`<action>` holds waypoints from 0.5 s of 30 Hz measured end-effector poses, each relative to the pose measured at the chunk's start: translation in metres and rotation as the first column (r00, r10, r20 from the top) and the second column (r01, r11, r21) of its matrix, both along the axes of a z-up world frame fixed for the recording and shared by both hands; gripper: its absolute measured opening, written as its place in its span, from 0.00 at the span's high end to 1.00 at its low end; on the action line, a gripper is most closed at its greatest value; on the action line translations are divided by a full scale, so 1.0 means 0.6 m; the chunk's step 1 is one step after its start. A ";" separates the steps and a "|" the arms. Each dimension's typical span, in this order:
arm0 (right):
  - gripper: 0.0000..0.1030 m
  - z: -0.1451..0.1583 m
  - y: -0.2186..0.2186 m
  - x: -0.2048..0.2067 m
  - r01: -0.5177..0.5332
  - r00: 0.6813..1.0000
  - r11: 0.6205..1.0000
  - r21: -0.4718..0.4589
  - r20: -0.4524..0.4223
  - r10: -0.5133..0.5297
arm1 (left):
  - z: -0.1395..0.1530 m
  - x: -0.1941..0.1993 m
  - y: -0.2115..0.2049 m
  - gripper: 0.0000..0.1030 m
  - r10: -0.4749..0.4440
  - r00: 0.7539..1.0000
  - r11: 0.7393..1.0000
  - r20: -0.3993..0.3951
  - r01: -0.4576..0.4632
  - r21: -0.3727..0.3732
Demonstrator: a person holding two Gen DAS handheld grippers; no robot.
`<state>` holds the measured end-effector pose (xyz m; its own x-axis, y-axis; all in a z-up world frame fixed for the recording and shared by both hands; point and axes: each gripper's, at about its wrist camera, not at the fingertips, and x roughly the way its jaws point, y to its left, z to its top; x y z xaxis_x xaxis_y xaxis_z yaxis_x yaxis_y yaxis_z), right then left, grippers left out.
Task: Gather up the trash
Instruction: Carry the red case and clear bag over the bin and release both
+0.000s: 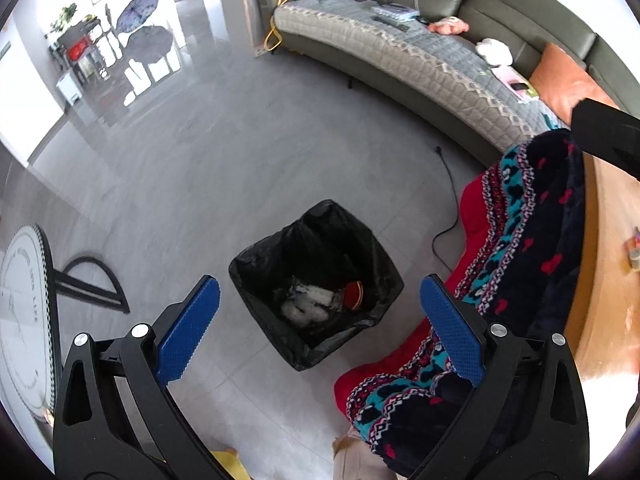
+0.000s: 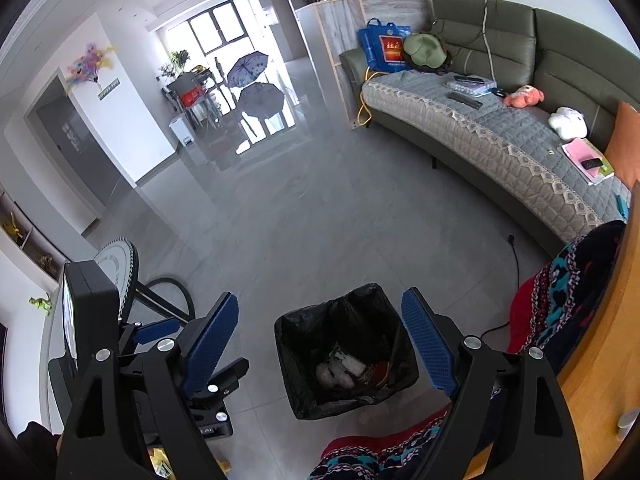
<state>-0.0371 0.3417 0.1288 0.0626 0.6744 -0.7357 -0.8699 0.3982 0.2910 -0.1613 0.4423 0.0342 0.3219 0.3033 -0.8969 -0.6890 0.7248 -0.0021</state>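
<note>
I kept the trash bin (image 1: 316, 284) as my landmark; it stood on the grey tiled floor (image 1: 208, 184), lined with a black bag whose rim folded over its edges; at its bottom lay crumpled white trash (image 1: 306, 306) beside a red scrap (image 1: 354, 294); through the left wrist view my left claw (image 1: 320, 328) hung above the bin with its blue pads spread wide, one on either side of the bin's mouth, and nothing lay between them; through the right wrist view my right claw (image 2: 320, 344) framed the same bin (image 2: 344, 352) in the same way, its jaws wide apart and empty; in that view the left claw's black body (image 2: 160, 344) showed just left of the bin; right of the bin a patterned blanket (image 1: 520, 264) in red, teal and dark blue draped down from the wooden desk (image 1: 604, 288), its hem reaching the floor close beside the bin; a black cable (image 1: 448, 208) trailed over the floor between the bin and the long green sofa (image 2: 500, 64) beyond it; on the sofa's grey quilted cover (image 2: 480, 132) lay soft toys, remotes and papers; far beyond the bin, open umbrellas (image 2: 256, 84) stood near the bright window.
</note>
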 end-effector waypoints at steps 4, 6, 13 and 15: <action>0.18 0.024 -0.044 0.008 0.044 0.999 0.999 0.023 0.015 -0.044 | 0.024 0.015 -0.027 0.06 -0.044 0.999 0.999 0.030 0.043 0.016; 0.18 0.034 -0.069 0.015 0.070 0.997 0.997 0.031 0.021 -0.071 | 0.036 0.024 -0.044 0.06 -0.070 0.996 0.997 0.047 0.069 0.023; 0.18 0.057 -0.167 0.055 0.181 0.982 0.982 0.050 0.042 -0.183 | 0.062 0.081 -0.124 0.06 -0.193 0.979 0.981 0.071 0.190 0.046; 0.18 0.061 -0.203 0.069 0.221 0.974 0.974 0.053 0.046 -0.223 | 0.067 0.099 -0.149 0.06 -0.228 0.971 0.973 0.070 0.225 0.054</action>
<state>0.0046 0.2196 0.1657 0.2518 0.6735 -0.6950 -0.7755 0.5700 0.2714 -0.1021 0.3527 0.0742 0.4529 0.2547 -0.8544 -0.5059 0.8625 -0.0111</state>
